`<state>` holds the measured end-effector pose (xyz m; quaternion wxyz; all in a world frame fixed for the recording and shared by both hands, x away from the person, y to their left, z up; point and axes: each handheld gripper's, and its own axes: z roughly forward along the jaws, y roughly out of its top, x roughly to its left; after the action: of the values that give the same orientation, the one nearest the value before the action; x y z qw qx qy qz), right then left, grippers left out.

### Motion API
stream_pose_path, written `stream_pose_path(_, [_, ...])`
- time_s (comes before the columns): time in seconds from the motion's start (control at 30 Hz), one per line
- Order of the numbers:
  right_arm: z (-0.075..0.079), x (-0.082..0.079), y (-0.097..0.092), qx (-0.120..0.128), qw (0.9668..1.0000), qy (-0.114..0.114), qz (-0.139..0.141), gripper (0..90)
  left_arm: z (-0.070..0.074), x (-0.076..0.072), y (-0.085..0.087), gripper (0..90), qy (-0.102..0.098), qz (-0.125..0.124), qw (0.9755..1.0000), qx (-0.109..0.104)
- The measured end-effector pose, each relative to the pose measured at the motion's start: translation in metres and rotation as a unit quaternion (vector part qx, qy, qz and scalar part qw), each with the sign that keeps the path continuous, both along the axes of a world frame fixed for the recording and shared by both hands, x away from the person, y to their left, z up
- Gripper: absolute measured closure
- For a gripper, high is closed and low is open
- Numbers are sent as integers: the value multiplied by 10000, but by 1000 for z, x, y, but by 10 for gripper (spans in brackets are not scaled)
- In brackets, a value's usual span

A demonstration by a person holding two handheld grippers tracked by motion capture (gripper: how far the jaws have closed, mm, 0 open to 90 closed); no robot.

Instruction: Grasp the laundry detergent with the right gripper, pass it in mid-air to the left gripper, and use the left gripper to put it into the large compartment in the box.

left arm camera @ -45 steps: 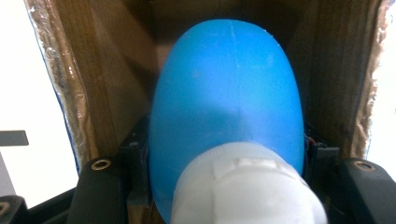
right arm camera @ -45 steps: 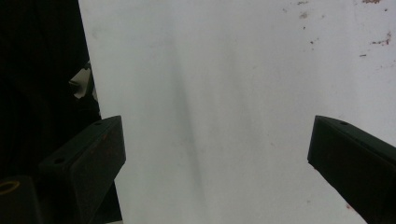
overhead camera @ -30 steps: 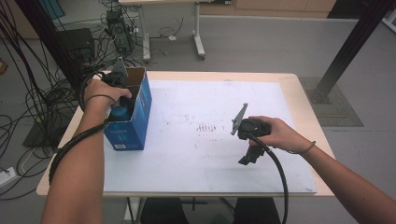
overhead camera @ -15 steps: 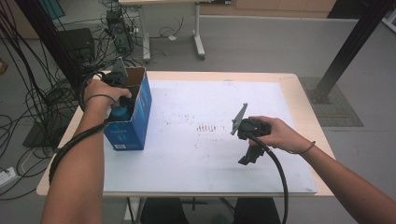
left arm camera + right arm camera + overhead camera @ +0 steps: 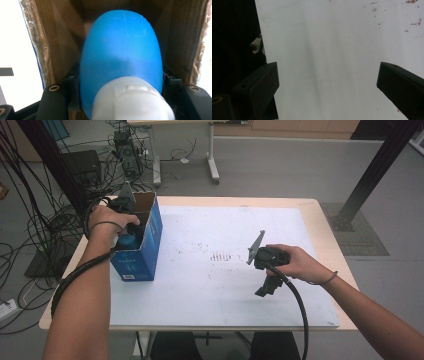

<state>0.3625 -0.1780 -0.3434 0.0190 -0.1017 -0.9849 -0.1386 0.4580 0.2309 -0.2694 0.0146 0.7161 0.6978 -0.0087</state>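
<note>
Gripping the blue bottle [image 5: 121, 57] with my left gripper [image 5: 131, 222], jaws clamped on its sides, down inside the open blue box [image 5: 137, 255] at the tabletop's left edge; right gripper [image 5: 327, 82] gapes empty over the white mat [image 5: 200, 285].

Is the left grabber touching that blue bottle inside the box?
Touching. In the left gripper view, the left gripper has its black jaws pressed against both sides of the blue bottle inside the cardboard box.
</note>
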Motion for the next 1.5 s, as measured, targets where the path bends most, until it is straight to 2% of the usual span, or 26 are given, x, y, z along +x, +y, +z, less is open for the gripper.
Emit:
stream_pose_path(0.33, [0, 1, 0, 36, 10000, -34, 69, 38, 0, -1, 2, 374, 24, 22, 10000, -43])
stream_pose_path(0.83, [-2, 1, 1, 6, 10000, 14, 15, 39, 0, -1, 4, 372, 24, 42, 10000, -86])
stream_pose_path(1.13, [-2, 1, 3, 2, 10000, 23, 5, 39, 1, -2, 2, 322, 75, 27, 9999, -79])
stream_pose_path(1.5, [-2, 2, 3, 45, 10000, 22, 13, 40, 15, -3, 0, 331, 44, 11, 10000, -46])
